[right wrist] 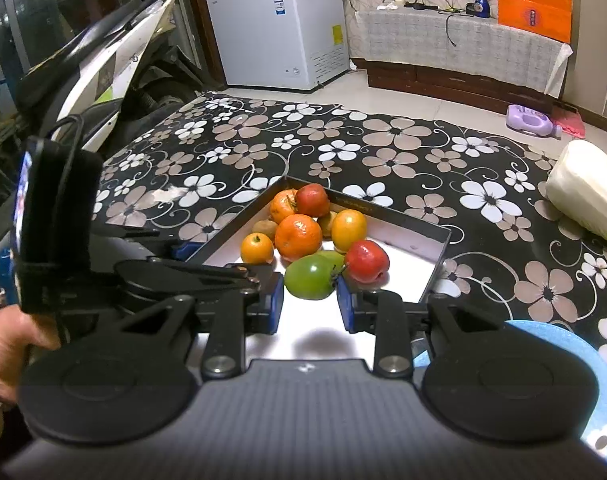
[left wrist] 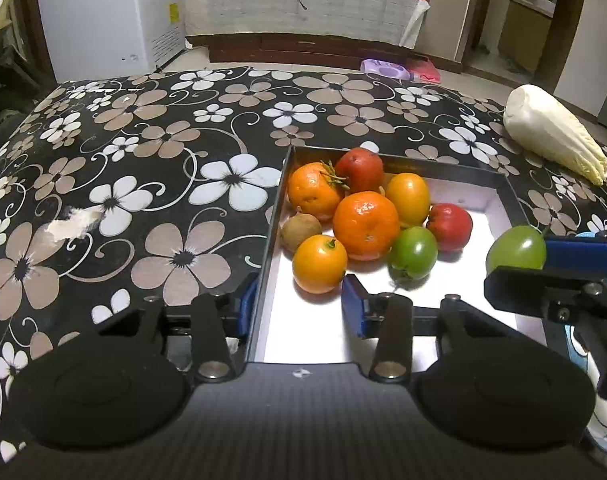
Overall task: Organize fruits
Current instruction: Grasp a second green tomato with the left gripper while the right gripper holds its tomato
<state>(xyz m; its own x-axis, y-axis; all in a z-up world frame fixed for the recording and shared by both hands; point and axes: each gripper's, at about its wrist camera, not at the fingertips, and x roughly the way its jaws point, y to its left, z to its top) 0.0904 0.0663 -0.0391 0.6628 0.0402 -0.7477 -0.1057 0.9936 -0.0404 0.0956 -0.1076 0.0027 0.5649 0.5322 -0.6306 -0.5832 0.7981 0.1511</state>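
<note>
Blue-padded left gripper [left wrist: 301,306] straddles the box's [left wrist: 511,200] near-left wall, one finger each side, pads not pressing it. Right gripper [right wrist: 309,298] clamps a green fruit [right wrist: 309,278] above the box's white floor. Oranges [left wrist: 365,224], red, yellow and another green fruit [left wrist: 413,252] crowd the far-left corner. Cabbage [left wrist: 551,132] lies on the floral table [left wrist: 143,152].

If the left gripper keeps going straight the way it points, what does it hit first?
Probably the small orange fruit nearest its jaws, lying in the tray; the left gripper straddles the tray's left wall, though depth is unclear.
</note>
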